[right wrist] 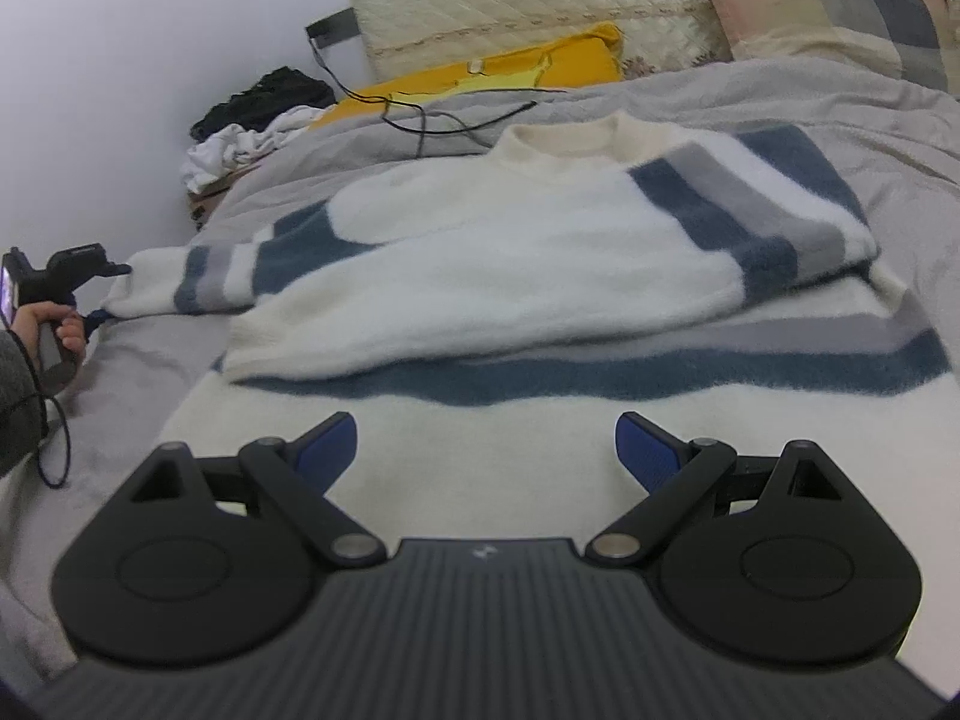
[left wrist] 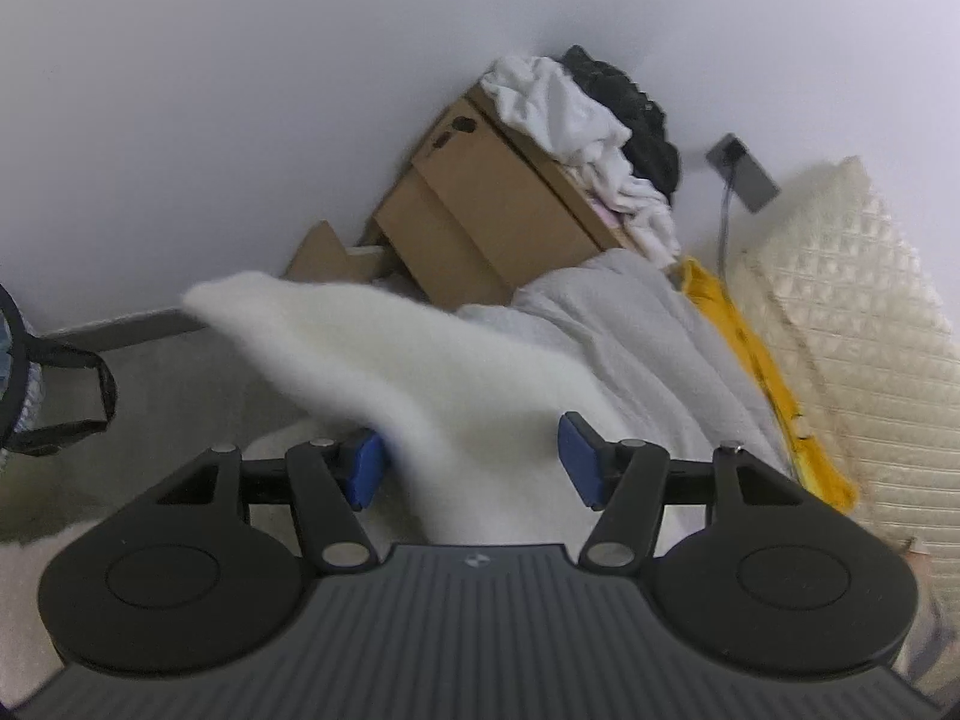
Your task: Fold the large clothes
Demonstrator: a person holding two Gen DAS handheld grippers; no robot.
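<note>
While the fuzzy white sweater [right wrist: 480,252] with blue and grey stripes lies flat on the grey blanket [right wrist: 840,120], collar pointing toward the quilted headboard [right wrist: 510,0], one sleeve is already crossed over its chest and the other sleeve [right wrist: 180,282] trails out sideways, so I judge the fold barely begun. That loose sleeve end (a white blur in the left wrist view) sits between the blue pads of the left gripper [left wrist: 474,462], whose jaws stand apart without pressing it. The right gripper [right wrist: 486,450] hovers wide open and empty above the hem. Bringing in that sleeve and doubling the body are left. Beside the headboard lie a yellow garment [right wrist: 540,66] and a plaid pillow [right wrist: 840,18]; beyond the bed's edge stands a cardboard box [left wrist: 492,210] heaped with clothes against a plain white wall [left wrist: 240,90].
</note>
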